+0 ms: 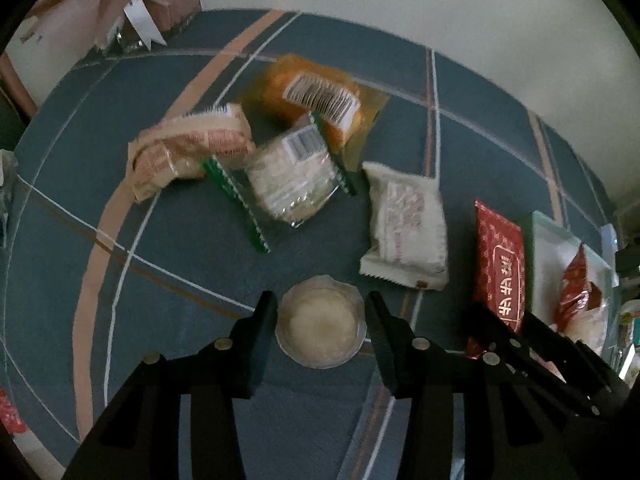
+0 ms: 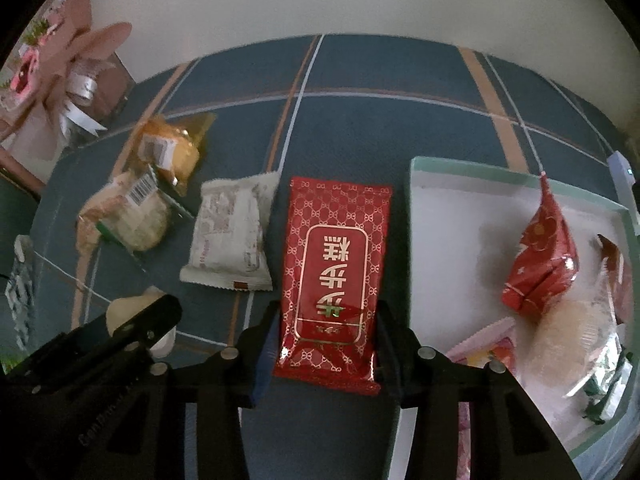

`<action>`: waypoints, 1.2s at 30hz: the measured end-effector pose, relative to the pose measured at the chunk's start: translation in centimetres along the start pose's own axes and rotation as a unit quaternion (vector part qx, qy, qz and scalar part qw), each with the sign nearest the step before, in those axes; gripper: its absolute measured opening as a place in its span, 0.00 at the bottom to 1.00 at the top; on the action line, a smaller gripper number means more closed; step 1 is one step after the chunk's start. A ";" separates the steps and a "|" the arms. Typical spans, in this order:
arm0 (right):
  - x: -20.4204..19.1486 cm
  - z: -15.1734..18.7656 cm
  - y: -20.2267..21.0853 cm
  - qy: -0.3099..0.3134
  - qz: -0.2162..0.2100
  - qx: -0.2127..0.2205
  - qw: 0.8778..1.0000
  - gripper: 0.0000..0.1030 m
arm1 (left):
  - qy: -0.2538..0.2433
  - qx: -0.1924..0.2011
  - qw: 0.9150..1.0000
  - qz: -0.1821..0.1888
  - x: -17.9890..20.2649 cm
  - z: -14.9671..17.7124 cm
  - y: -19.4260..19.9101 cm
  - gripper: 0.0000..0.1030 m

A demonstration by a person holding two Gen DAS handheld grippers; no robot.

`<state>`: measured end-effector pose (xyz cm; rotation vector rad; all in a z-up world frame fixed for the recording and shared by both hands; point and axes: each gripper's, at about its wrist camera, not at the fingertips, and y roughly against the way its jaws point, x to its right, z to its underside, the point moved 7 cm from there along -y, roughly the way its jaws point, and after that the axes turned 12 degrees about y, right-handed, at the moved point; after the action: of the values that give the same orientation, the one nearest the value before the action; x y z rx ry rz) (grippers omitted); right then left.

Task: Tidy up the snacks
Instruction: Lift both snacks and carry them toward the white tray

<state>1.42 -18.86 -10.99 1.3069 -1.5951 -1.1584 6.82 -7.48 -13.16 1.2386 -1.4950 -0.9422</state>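
The right gripper (image 2: 326,344) clamps the near end of the flat red foil snack packet (image 2: 334,276), long axis running ahead; the white green-rimmed tray (image 2: 440,208) lies just right; the left gripper (image 1: 320,328) clasps the round translucent jelly cup (image 1: 320,322).

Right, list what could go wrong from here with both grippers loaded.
1. The right gripper pinches only the near end of the long red packet; the rest may sag or catch the box rim.
2. The left gripper holds the round clear cup by its sides; smooth plastic could slip.
3. The grippers sit close and may bump.
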 end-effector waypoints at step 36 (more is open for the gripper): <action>4.1 1.2 4.0 -0.062 -0.012 0.010 0.998 0.46 | -0.001 0.013 0.999 0.047 3.8 -1.1 2.2 0.29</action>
<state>-1.66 -22.44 -7.47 1.2925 -1.6879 -1.2632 7.14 -10.78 -10.08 1.1741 -1.5582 -0.8649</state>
